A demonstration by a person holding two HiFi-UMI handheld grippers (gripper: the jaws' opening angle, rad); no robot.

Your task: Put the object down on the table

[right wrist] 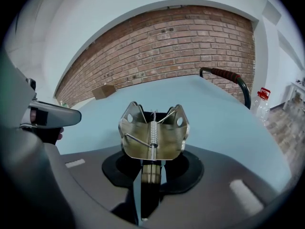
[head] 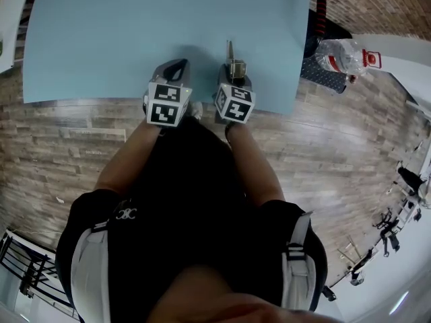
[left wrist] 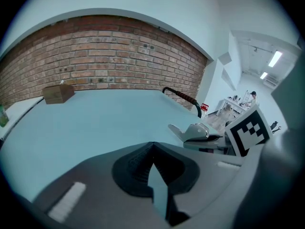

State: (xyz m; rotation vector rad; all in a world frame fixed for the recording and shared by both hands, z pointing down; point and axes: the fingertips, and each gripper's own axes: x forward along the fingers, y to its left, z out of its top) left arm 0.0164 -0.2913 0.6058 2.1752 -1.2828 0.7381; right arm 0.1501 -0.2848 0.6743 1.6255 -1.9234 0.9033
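A shiny metal spring clip [right wrist: 153, 130] with a coil spring and two holed wings stands upright between the jaws of my right gripper [right wrist: 149, 168], which is shut on its lower tab. In the head view the clip [head: 234, 64] hangs just above the near edge of the light blue table [head: 135, 32], ahead of the right gripper [head: 234, 74]. My left gripper [head: 179, 64] hovers beside it to the left, its jaws together and nothing between them; the left gripper [left wrist: 152, 148] shows only bare table ahead. The clip [left wrist: 193, 130] also shows at the right of the left gripper view.
A small cardboard box [left wrist: 58, 93] sits at the table's far edge by the brick wall. A black bar with a red grip [right wrist: 228, 75] rises at the table's right side. A plastic bottle [head: 343, 56] lies to the right. Wooden floor lies below.
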